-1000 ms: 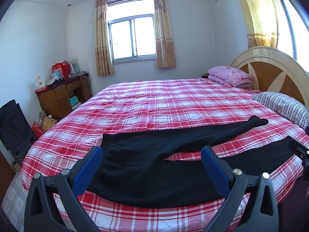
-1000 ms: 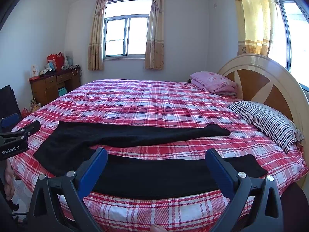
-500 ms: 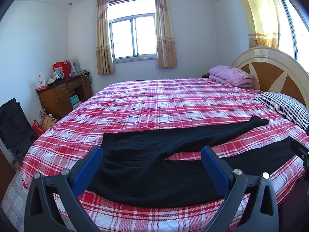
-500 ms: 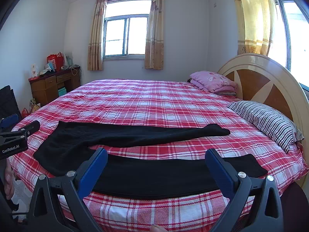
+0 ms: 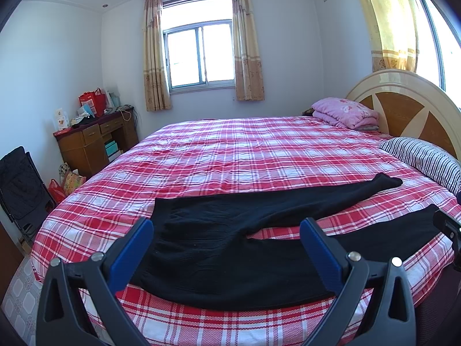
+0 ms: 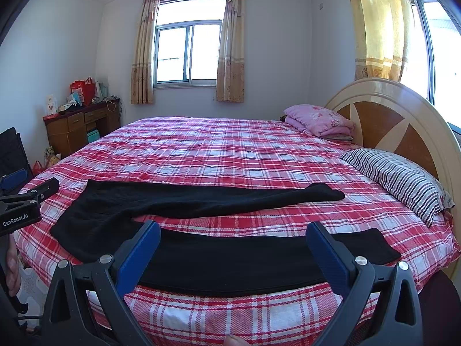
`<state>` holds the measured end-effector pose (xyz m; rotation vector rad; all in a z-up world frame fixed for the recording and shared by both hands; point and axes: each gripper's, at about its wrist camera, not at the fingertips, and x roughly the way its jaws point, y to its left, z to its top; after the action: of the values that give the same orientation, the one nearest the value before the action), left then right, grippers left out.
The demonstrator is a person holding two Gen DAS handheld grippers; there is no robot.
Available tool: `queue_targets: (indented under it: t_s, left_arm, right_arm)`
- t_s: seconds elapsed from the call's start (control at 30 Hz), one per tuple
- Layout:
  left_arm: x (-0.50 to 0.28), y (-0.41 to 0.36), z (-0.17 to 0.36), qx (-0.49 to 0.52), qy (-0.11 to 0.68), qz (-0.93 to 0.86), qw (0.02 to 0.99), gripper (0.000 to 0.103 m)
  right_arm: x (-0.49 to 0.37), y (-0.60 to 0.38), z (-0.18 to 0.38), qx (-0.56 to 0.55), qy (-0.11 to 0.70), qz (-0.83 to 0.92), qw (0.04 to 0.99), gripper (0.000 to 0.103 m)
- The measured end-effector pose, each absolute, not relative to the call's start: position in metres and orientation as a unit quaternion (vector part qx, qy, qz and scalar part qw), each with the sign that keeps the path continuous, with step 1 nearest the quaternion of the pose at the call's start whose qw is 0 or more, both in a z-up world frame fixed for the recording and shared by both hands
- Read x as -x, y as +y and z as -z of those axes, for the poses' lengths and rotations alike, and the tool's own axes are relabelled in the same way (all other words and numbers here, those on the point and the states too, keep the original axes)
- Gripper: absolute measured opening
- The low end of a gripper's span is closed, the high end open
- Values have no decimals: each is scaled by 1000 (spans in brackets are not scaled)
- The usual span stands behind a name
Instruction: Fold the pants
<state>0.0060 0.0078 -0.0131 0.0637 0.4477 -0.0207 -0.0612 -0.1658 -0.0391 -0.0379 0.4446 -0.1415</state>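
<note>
A pair of black knit pants (image 5: 219,248) lies flat along the near edge of the bed (image 5: 259,150), on the red-and-white checked cover. The waistband sits toward the foot-end corner, to the left in both views, and the two legs run toward the headboard (image 6: 383,121). They are spread in a narrow V: the near leg (image 6: 259,259) follows the mattress edge, while the far leg (image 6: 230,199) angles inward, with a wedge of cover showing between them.

The left gripper (image 5: 226,248) hovers above the hip area with its blue pads (image 5: 131,248) wide apart and nothing between them. The right gripper (image 6: 232,250) hangs over the middle of the near leg, likewise spread and empty. Neither touches the cloth.

No fold has been made yet. The fabric looks like a soft, stretchy knit, light and limp, so it will likely drape and sag from any single pinch and may drag against the cover rather than slide cleanly. A sensible first fold is one leg laid over the other, which calls for two holds on the same leg: one at the cuff (image 6: 331,194), the other near the hip or waistband (image 5: 161,210). Pinching only the top layer at a seam or hem should keep the cover out of the grip, and lifting both holds together would limit stretching and twisting.
</note>
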Motion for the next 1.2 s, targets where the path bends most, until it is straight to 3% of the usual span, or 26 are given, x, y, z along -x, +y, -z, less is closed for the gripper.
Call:
queue_targets:
  t_s: [0.93,1.2]
  left_arm:
    - [-16,9,30,-33,246,11,969,103]
    - [-76,45,61,-51,285,11,957,103]
  right_arm:
    - [50,-165,55,21,239,58,969,102]
    - [36,-169,79,10,256,1,967,102]
